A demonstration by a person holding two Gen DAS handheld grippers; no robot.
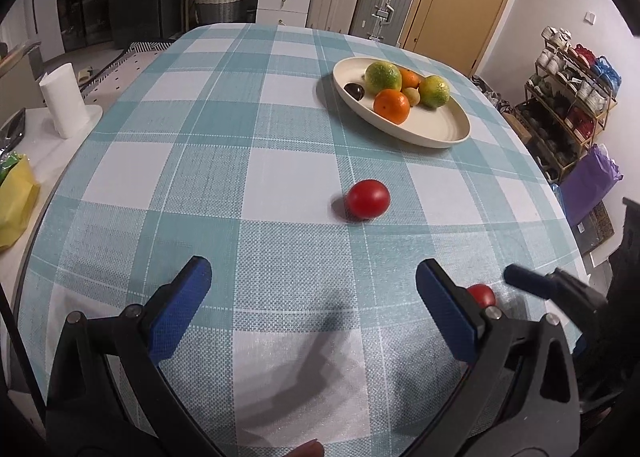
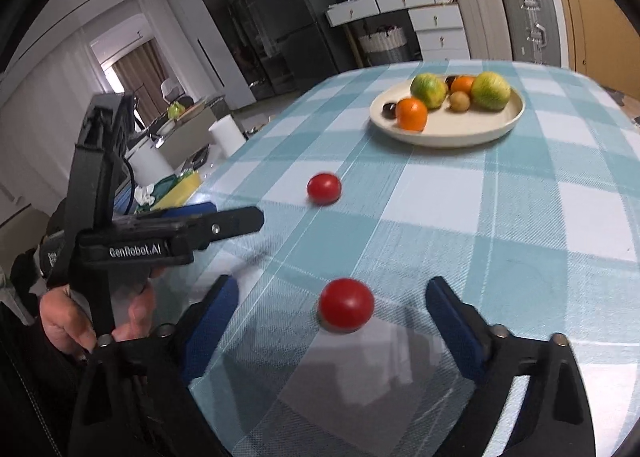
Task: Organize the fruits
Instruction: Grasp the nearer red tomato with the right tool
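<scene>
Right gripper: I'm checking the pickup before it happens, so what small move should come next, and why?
Probably ease the right gripper slightly forward and close. Its jaws stand open around the near tomato, pads not touching, and the plate already holds the other fruit.

Two red tomatoes lie loose on the checked table, well apart from each other. The nearer tomato [image 2: 346,305] (smooth, glossy, slightly blurred) lies between the spread blue fingers of the right claw [image 2: 332,313], untouched by either. The farther tomato [image 1: 367,199] lies midway toward the cream plate [image 1: 440,133]. The plate holds two green-yellow citrus, two oranges, one small tan fruit and one dark fruit.
</scene>
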